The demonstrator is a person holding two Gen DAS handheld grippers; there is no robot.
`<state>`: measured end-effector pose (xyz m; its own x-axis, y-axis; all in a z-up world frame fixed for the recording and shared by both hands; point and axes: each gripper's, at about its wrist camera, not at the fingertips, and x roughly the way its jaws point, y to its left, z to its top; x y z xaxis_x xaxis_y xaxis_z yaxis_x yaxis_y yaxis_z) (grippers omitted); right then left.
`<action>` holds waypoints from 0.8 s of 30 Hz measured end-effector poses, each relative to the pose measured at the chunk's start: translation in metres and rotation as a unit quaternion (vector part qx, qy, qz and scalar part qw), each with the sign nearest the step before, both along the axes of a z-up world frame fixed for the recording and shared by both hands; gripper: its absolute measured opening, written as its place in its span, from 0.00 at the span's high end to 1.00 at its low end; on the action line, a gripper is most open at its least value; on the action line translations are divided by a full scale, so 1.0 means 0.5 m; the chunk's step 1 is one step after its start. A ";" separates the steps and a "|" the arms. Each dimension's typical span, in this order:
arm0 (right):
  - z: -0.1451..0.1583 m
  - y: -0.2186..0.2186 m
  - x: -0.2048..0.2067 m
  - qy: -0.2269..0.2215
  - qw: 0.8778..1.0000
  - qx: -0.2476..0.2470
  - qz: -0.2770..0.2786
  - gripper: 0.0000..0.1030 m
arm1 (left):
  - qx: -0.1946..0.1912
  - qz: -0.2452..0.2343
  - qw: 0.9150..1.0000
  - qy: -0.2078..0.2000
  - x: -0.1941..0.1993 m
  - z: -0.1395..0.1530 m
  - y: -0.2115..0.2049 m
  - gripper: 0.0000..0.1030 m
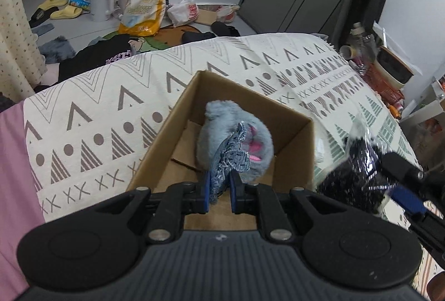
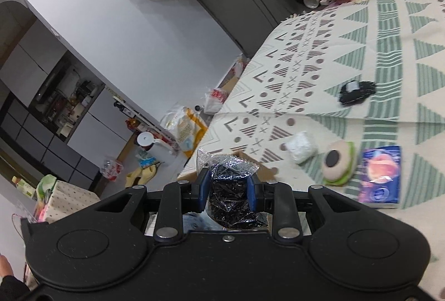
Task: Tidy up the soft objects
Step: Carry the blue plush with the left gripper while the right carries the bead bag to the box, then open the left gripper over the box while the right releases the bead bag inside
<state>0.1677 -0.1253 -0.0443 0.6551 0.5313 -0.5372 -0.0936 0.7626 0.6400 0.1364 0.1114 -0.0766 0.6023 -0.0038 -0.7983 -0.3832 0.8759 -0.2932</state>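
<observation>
Cardboard box [image 1: 292,134] open on patterned blanket [image 1: 111,112]; inside hangs grey plush toy [image 1: 222,131] w/ denim scrap [image 1: 230,156]. L gripper [image 1: 219,189] pinching the denim, over box. R gripper [image 2: 227,194] clamped on clear bag of black bits [image 2: 230,189], just right of box. Loose on blanket: white wad [image 2: 300,146], round green-rim pad [image 2: 338,163], blue packet [image 2: 381,176], black patch [image 2: 357,91].

One box [image 1: 292,134] at centre. One grey plush [image 1: 222,134] inside it. One black packet [image 2: 228,189] at 6 o'clock. At 3 o'clock: one white bundle [image 2: 301,146], one round pad [image 2: 338,166], one blue pack [image 2: 381,176], one black patch [image 2: 357,92].
</observation>
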 end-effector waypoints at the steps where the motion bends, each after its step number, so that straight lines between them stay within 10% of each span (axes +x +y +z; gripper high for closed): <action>1: -0.002 0.008 0.005 0.001 1.000 0.002 -0.001 0.74 | 0.001 0.003 1.000 0.001 0.003 -0.002 0.002 0.87; 12: -0.013 0.067 0.053 0.018 0.999 -0.010 -0.026 0.69 | 0.018 0.019 1.000 -0.002 0.023 -0.009 0.011 0.82; 24: -0.007 0.041 0.033 0.035 0.999 -0.031 -0.020 0.61 | 0.042 0.026 0.999 -0.011 0.019 0.015 -0.005 0.47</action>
<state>0.1844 -0.1048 -0.0478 0.6351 0.4692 -0.6135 -0.0181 0.8032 0.5955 0.1462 0.1091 -0.0691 0.6166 0.0940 -0.7816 -0.4231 0.8768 -0.2284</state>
